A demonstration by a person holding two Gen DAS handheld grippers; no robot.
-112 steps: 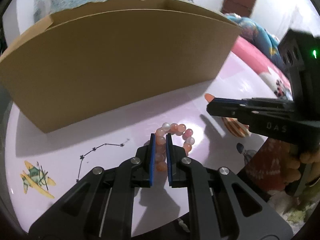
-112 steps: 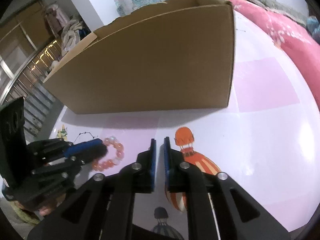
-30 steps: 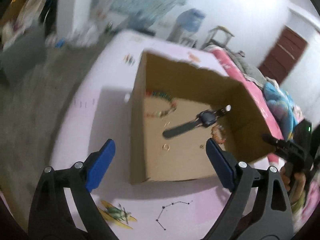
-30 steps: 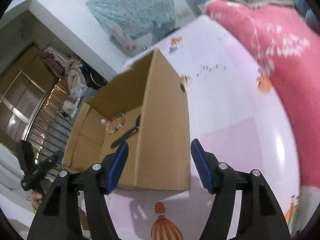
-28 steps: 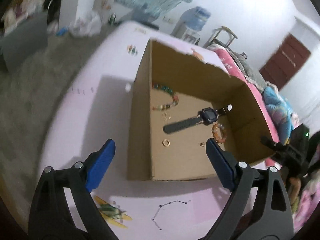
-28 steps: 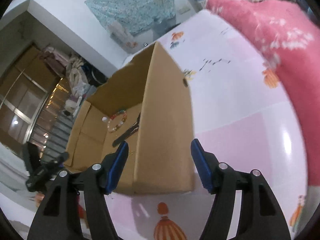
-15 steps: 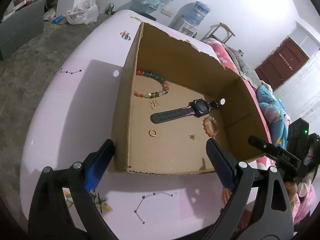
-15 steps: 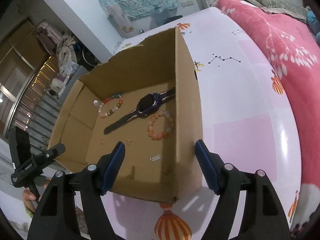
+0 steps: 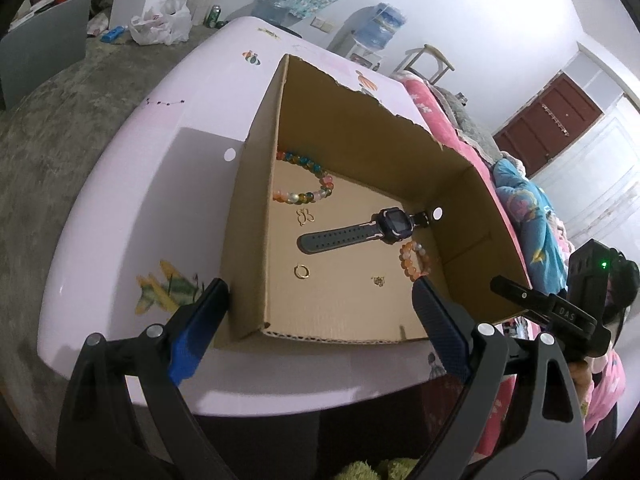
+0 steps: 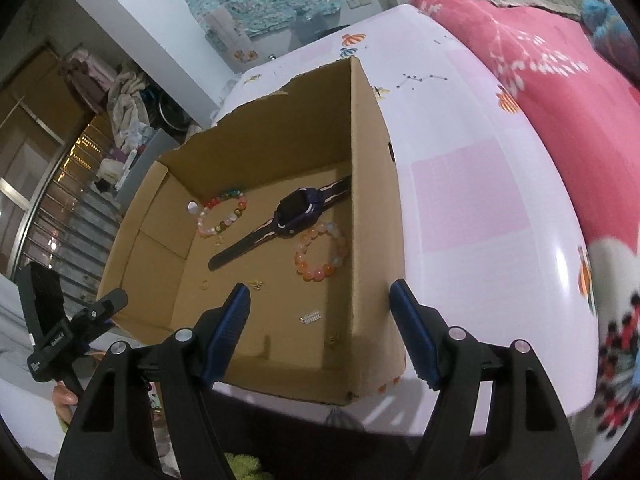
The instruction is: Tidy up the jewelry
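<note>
An open cardboard box (image 9: 248, 208) (image 10: 376, 240) stands on the pink table (image 9: 140, 208). Inside it lie a dark watch (image 9: 360, 232) (image 10: 296, 210), an orange bead bracelet (image 9: 416, 260) (image 10: 320, 256), a multicolour bead bracelet (image 9: 308, 184) (image 10: 222, 214), a gold ring (image 9: 302, 271) and small charms. My left gripper (image 9: 320, 296) hangs open above the box's near wall, holding nothing. Over the box's near right corner, my right gripper (image 10: 320, 290) is open and empty too. Each gripper also shows at the edge of the other's view, the right gripper (image 9: 520, 292) and the left gripper (image 10: 80, 320).
A bed with a pink quilt (image 10: 580, 100) runs along the table's right side. Grey floor (image 9: 32, 152) drops off to the left of the table. A small silver piece (image 10: 312, 316) lies on the box floor near the front wall. The table's near edge is just below both grippers.
The orange bracelet, earlier pinched by my left gripper on the table in front of the box, now lies inside the box. Both grippers have opened, and both views now look down into the box.
</note>
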